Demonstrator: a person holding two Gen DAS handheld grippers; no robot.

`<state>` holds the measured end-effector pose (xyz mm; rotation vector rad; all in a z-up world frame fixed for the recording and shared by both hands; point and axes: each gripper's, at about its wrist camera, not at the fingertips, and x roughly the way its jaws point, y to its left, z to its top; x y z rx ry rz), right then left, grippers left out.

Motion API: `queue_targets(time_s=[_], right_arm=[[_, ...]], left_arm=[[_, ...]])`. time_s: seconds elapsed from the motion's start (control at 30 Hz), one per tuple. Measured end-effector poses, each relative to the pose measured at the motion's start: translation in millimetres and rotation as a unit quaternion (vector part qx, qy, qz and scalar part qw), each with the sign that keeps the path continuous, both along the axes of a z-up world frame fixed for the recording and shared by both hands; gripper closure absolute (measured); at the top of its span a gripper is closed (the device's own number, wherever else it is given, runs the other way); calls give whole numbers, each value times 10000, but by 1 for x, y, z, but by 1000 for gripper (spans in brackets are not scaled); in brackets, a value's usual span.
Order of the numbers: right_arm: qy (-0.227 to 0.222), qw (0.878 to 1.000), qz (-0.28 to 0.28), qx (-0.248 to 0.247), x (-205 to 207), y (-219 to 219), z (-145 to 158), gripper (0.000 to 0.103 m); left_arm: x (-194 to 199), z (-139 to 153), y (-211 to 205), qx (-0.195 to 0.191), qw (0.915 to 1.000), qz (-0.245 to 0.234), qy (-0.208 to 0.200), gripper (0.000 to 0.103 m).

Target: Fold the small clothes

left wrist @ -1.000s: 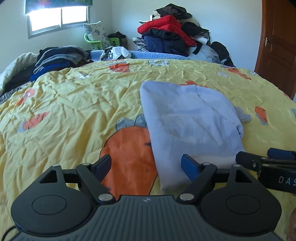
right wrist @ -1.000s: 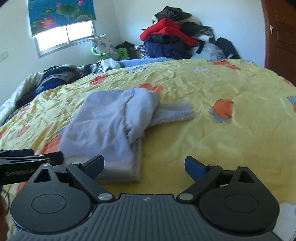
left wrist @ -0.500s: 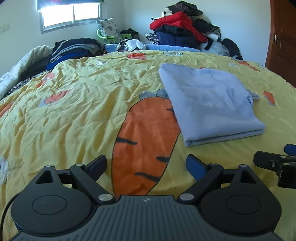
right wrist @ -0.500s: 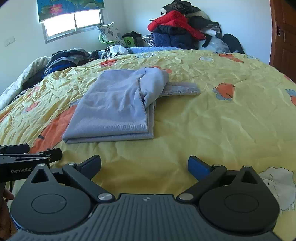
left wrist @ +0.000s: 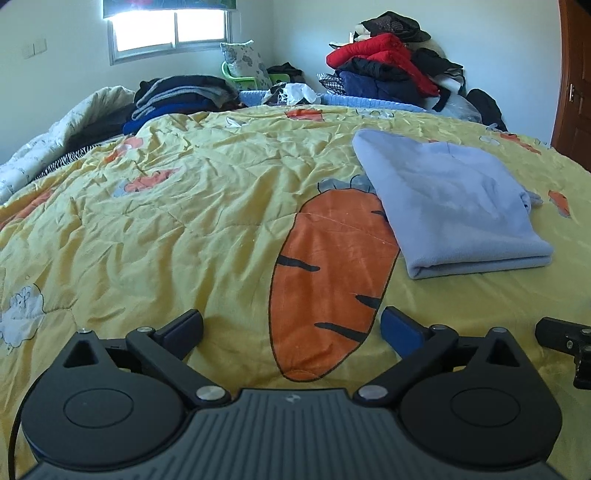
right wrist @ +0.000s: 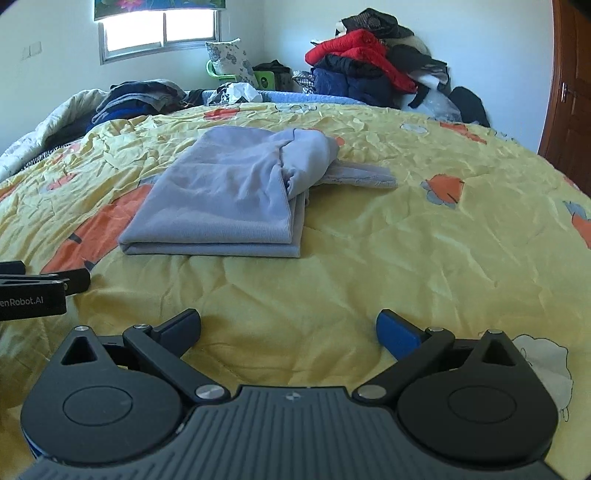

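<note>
Both tongs hang low over the bed, spread wide and gripping nothing: the left tongs (left wrist: 291, 326) sit above the big orange carrot (left wrist: 332, 277) printed on the yellow quilt (left wrist: 166, 221), the right tongs (right wrist: 288, 326) over bare quilt just beside them. The garment (right wrist: 221, 199), pale blue-grey, lies folded flat on the quilt, well ahead of both tongs and apart from them, its near edge a neat doubled fold. From the left view the garment (left wrist: 454, 206) overlaps the carrot's top right side. In the right view a loose sleeve (right wrist: 354, 175) pokes out to the right at the far end, with cloth bunched above it. At the back wall, a pile of clothes (left wrist: 384, 70) topped in red, darker stacks (left wrist: 177, 96) by the window (left wrist: 170, 27), a wooden door (right wrist: 569, 110) on the right.
</note>
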<state>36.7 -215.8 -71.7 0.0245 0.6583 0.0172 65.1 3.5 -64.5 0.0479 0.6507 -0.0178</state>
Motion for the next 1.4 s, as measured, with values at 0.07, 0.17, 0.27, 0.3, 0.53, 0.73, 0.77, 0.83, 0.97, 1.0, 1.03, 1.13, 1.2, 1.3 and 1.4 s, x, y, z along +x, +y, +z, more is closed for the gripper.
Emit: queue_targets(time_s=[0.07, 0.17, 0.27, 0.3, 0.53, 0.73, 0.77, 0.83, 0.97, 1.0, 1.03, 1.13, 1.2, 1.3, 1.4], right_arm=[[-11, 10000, -9, -22, 0, 0, 0, 0], [-19, 10000, -18, -50, 0, 1, -1, 0], [-18, 10000, -16, -43, 0, 1, -1, 0], [-17, 10000, -17, -46, 0, 1, -2, 0], [-33, 10000, -26, -19, -1, 1, -2, 0], [-23, 9996, -283, -21, 0, -3, -2, 0], [-1, 9996, -261, -93, 0, -1, -3, 0], [4, 9997, -229, -97, 1, 0, -3, 0], [3, 9997, -225, -88, 0, -1, -3, 0], [2, 9997, -225, -81, 0, -1, -3, 0], [2, 9997, -226, -83, 1, 0, -3, 0], [3, 9997, -224, -83, 1, 0, -3, 0], [3, 9997, -222, -80, 0, -1, -3, 0], [3, 9997, -225, -82, 0, 0, -3, 0], [3, 9997, -227, -86, 1, 0, -3, 0]], left_arm=[[0, 0, 1, -67, 10000, 20, 16, 0], [0, -1, 3, -115, 9999, 17, 25, 0], [0, -1, 4, -136, 9999, 16, 27, 0], [0, -1, 3, -128, 9999, 17, 26, 0], [0, -1, 3, -120, 9999, 7, 24, 0], [-2, -1, 2, -107, 9999, -53, 26, 0], [-3, -1, 2, -102, 9999, -53, 24, 0], [-3, -1, 2, -107, 9999, -53, 25, 0], [-3, -1, 2, -101, 9999, -54, 24, 0], [-3, -1, 2, -97, 9999, -54, 23, 0], [-3, -1, 2, -97, 9999, -54, 23, 0], [-3, -1, 2, -99, 9999, -55, 23, 0], [-3, -1, 2, -101, 9999, -54, 23, 0], [-3, -1, 2, -98, 9999, -55, 23, 0], [-3, -1, 2, -98, 9999, -55, 23, 0]])
